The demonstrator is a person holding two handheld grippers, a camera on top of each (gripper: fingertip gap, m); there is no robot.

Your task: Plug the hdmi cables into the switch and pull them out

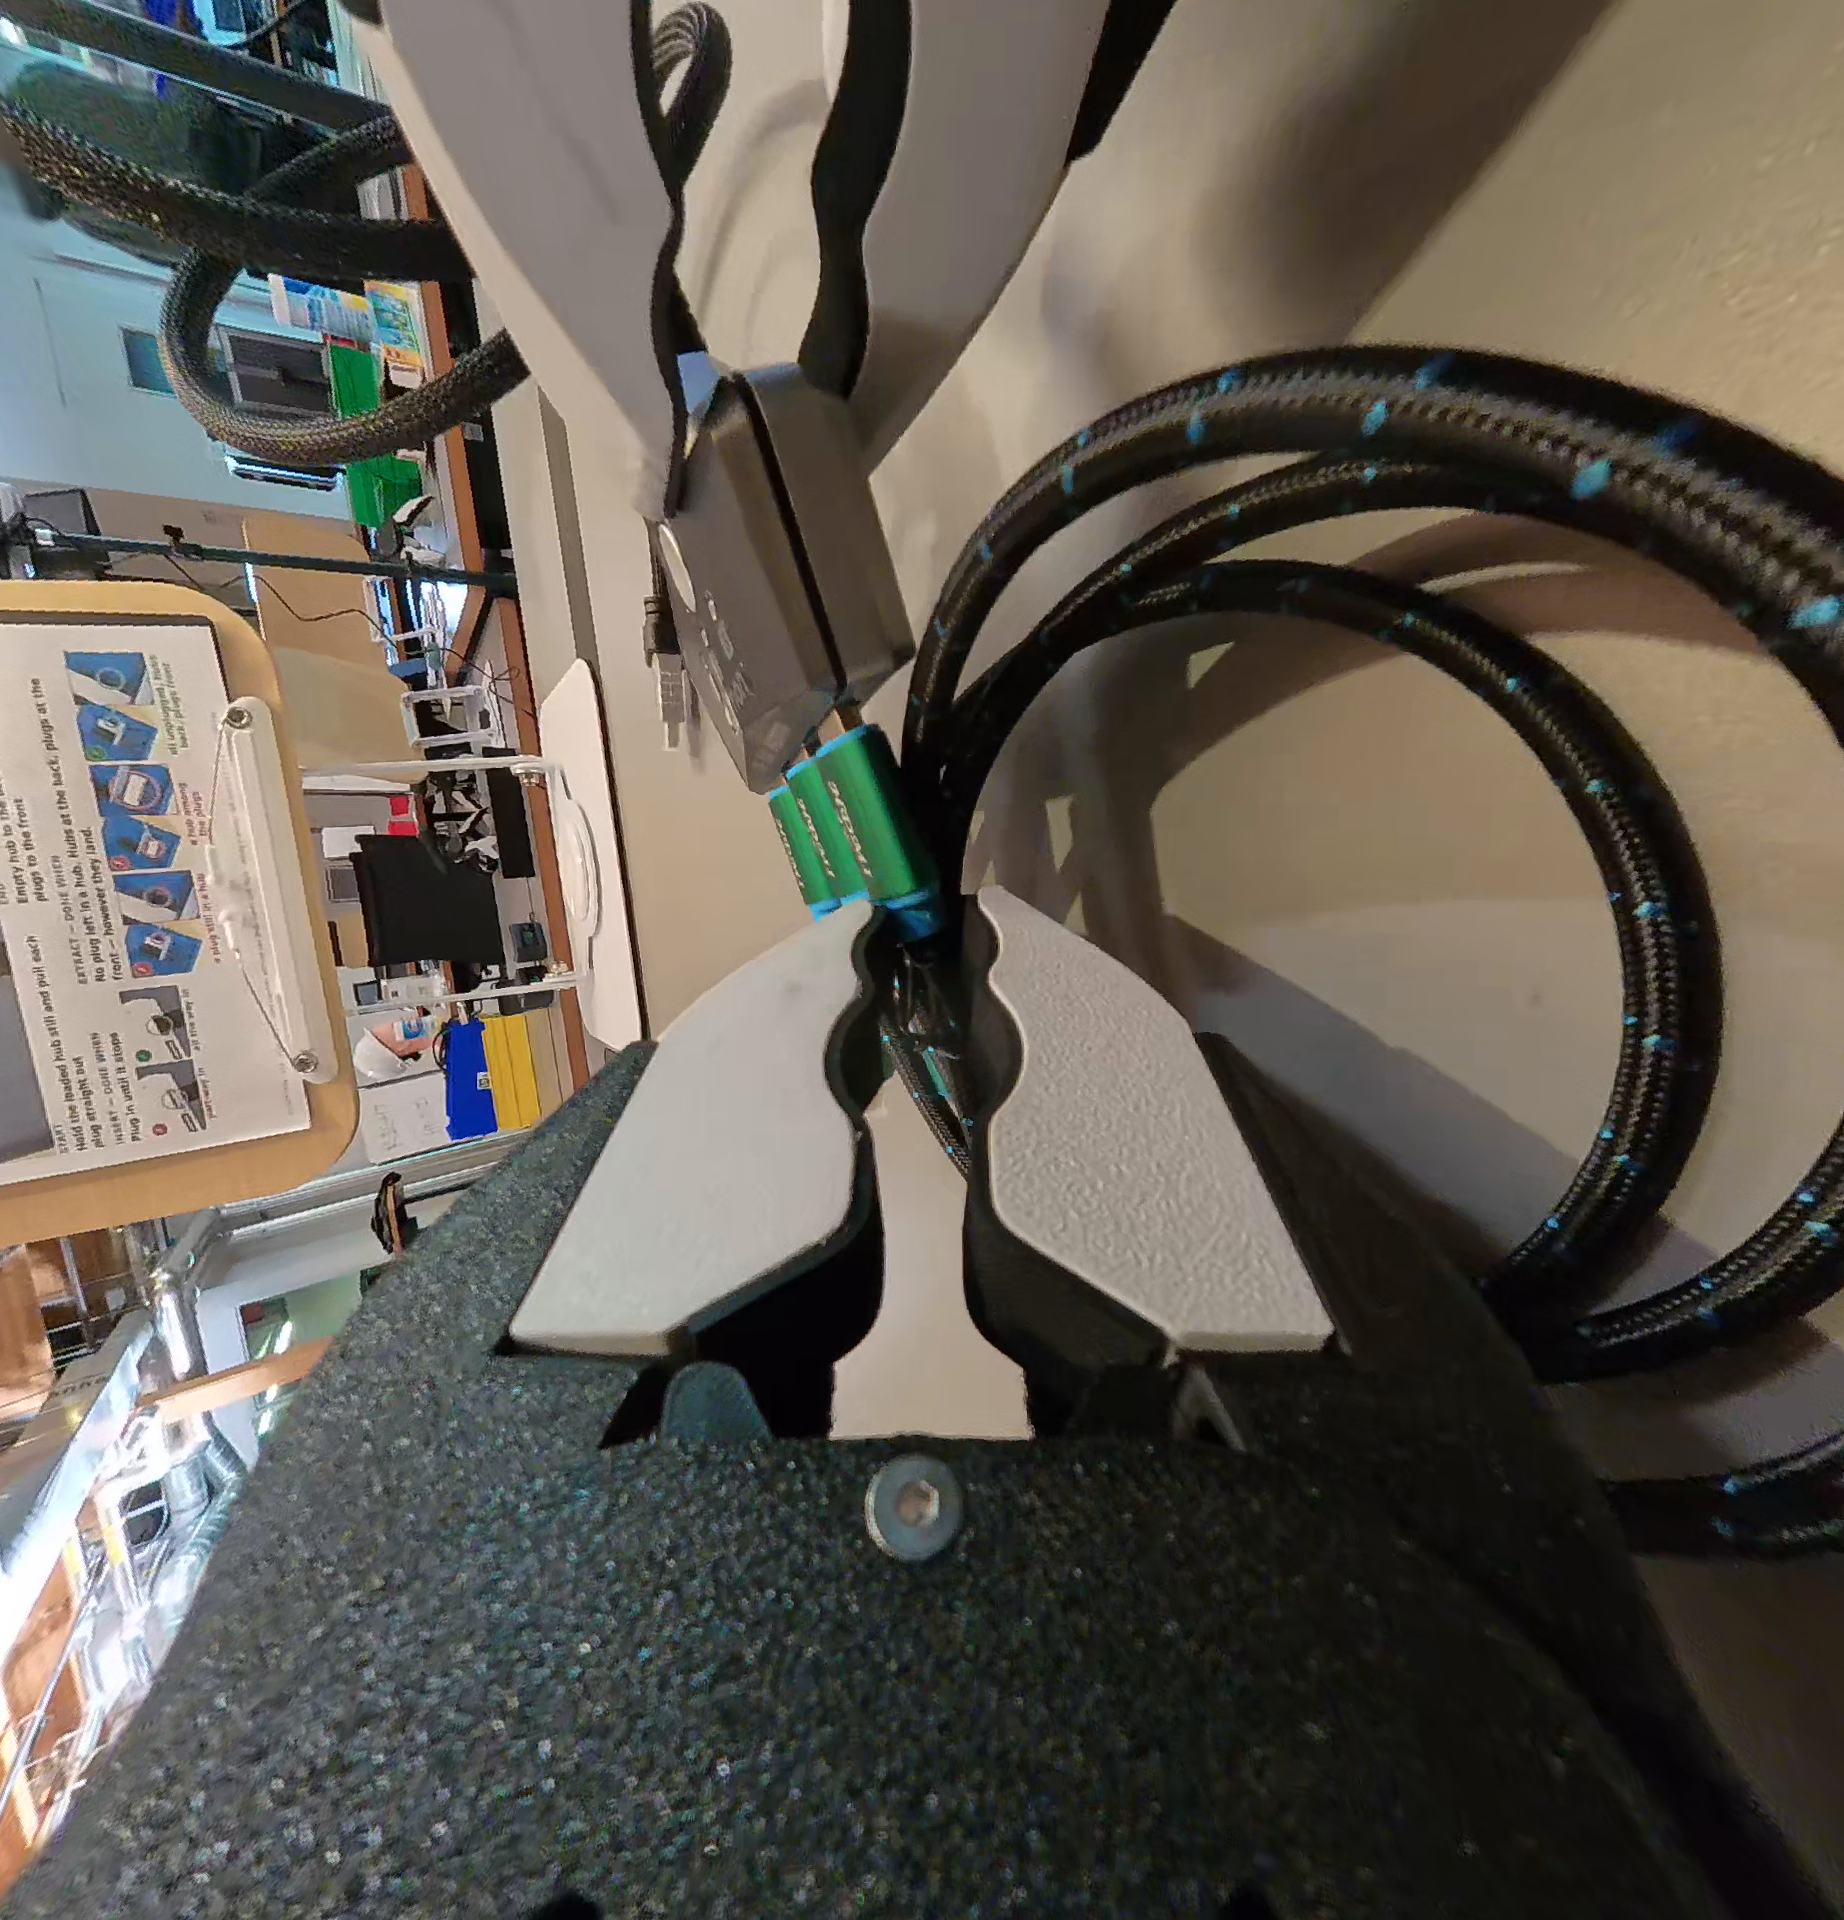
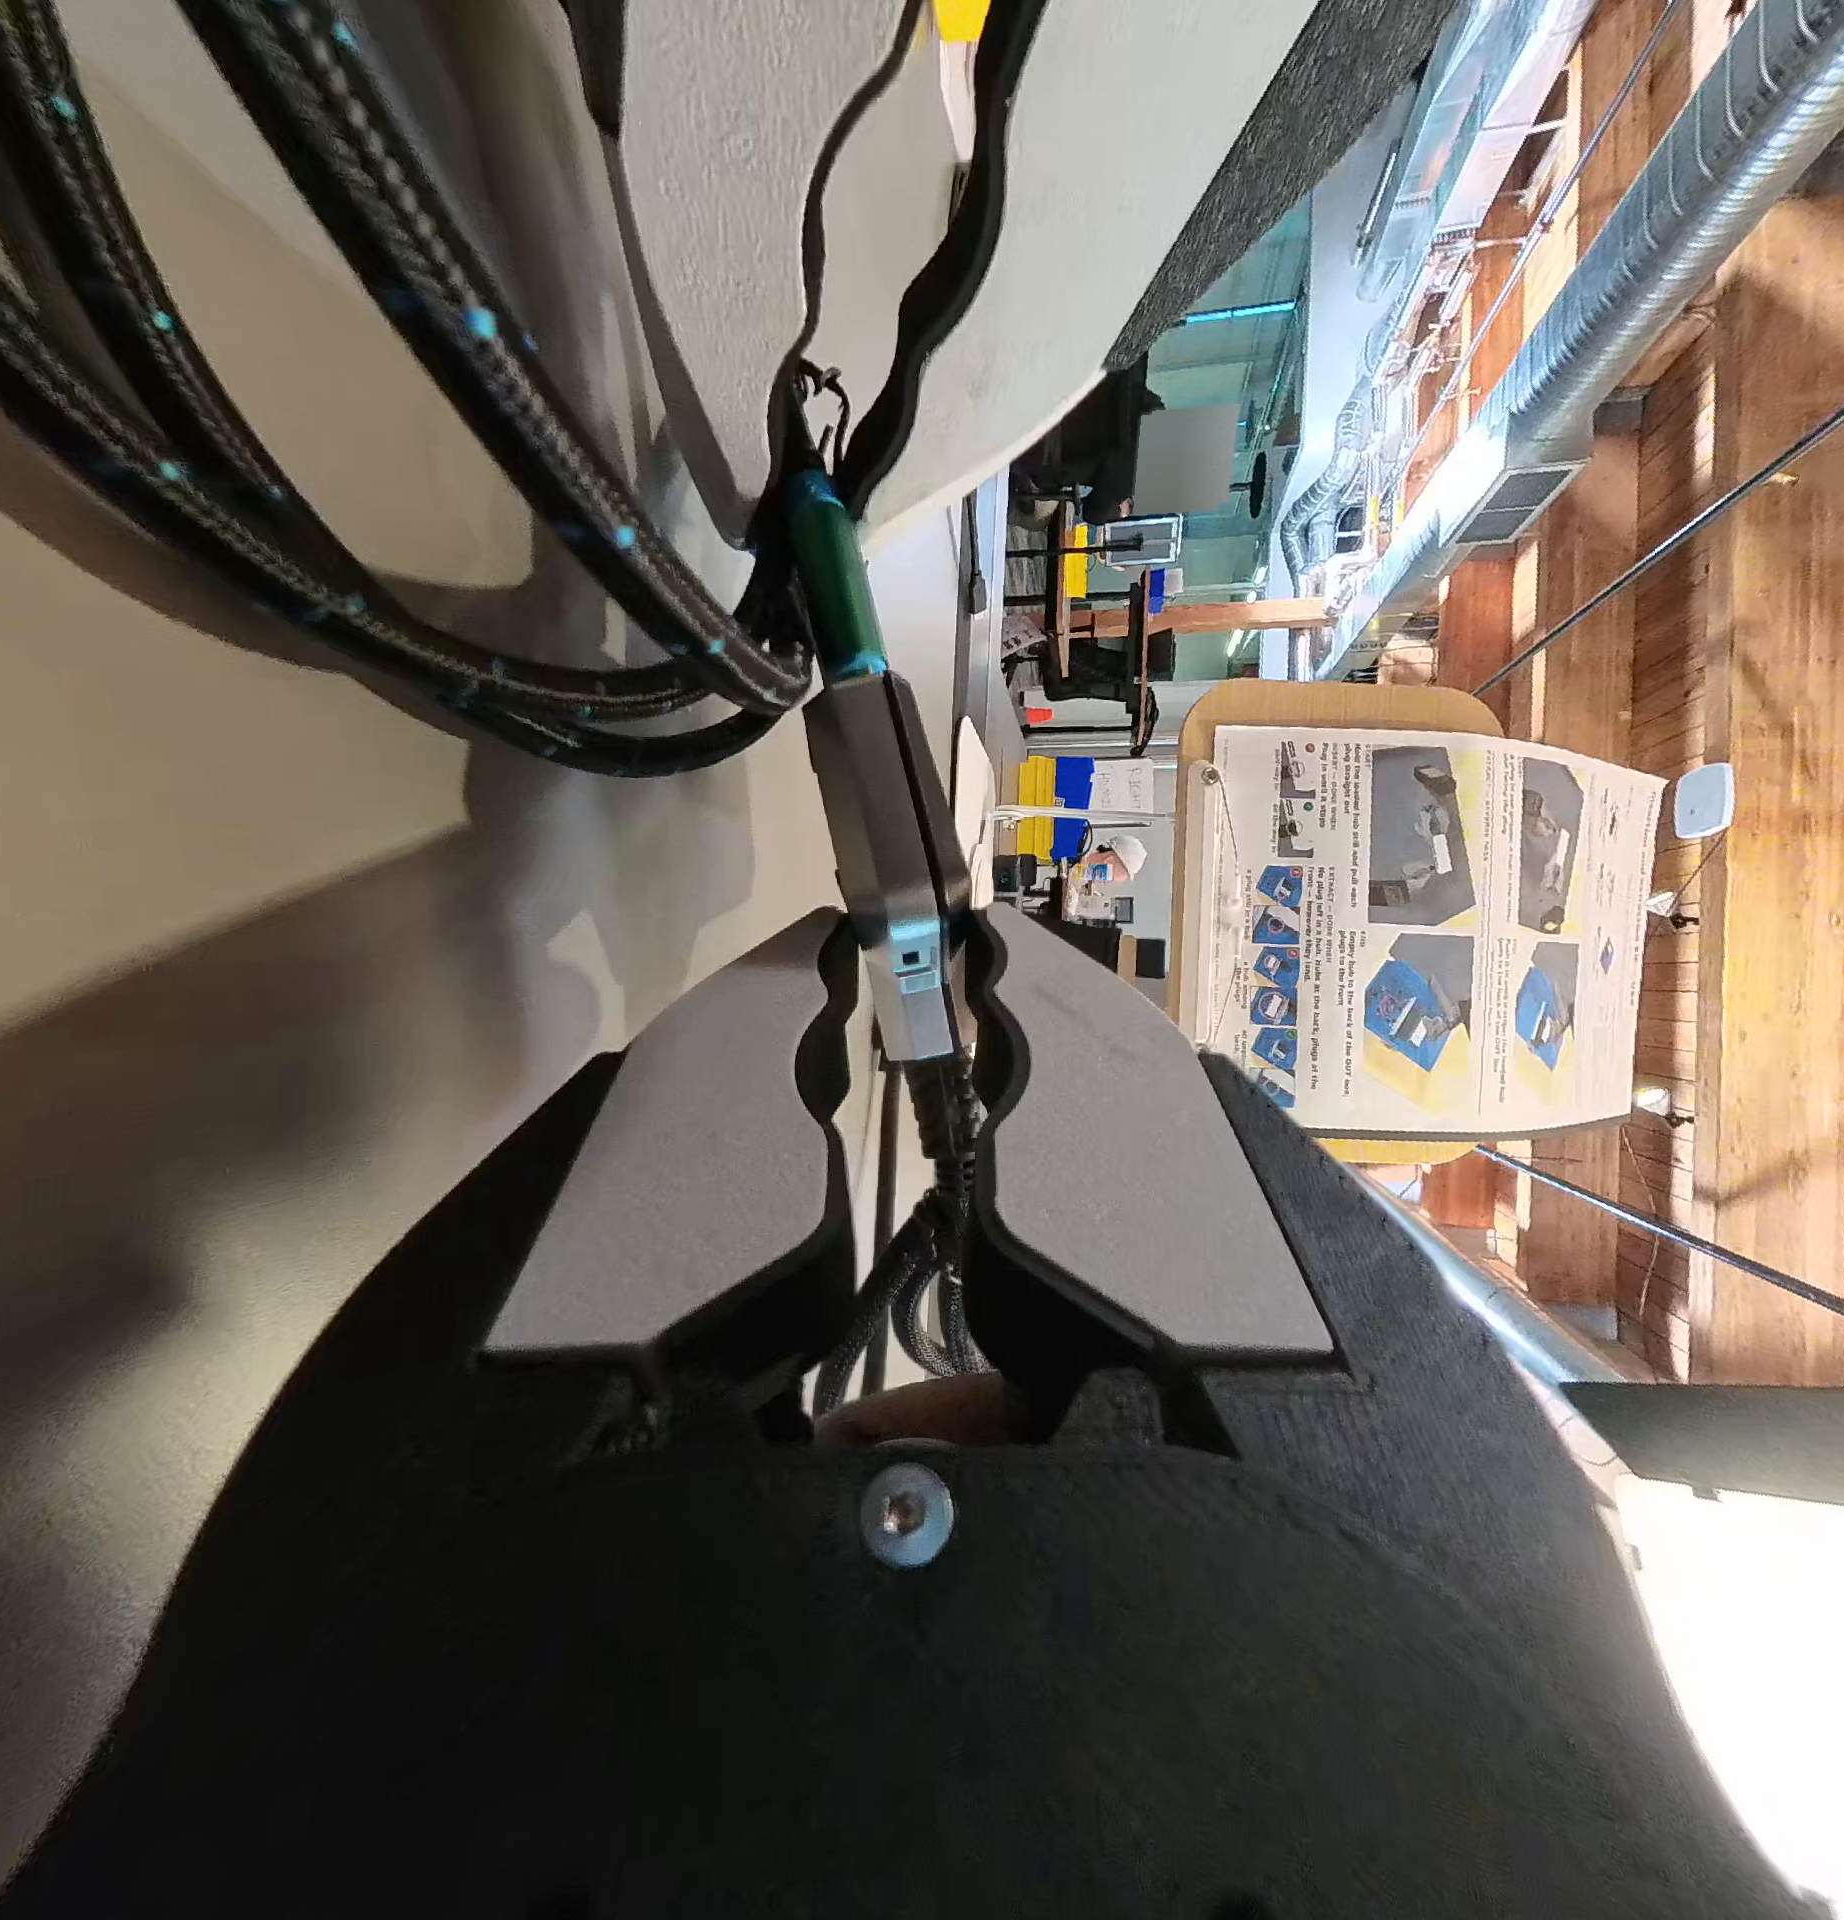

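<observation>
Left wrist view: the left tongs (image 1: 923,940) are clamped on the tail of a green plug (image 1: 864,821) and its braided black cable (image 1: 1365,436), which loops away toward 2 o'clock. Three green plugs sit side by side in a dark grey hub (image 1: 772,582) at 11 o'clock, over the pale desk (image 1: 1520,208).

Right wrist view: the right tongs (image 2: 910,971) are clamped on the hub's (image 2: 876,800) silver end; a green plug (image 2: 833,582) leaves its far end at 12 o'clock.
</observation>
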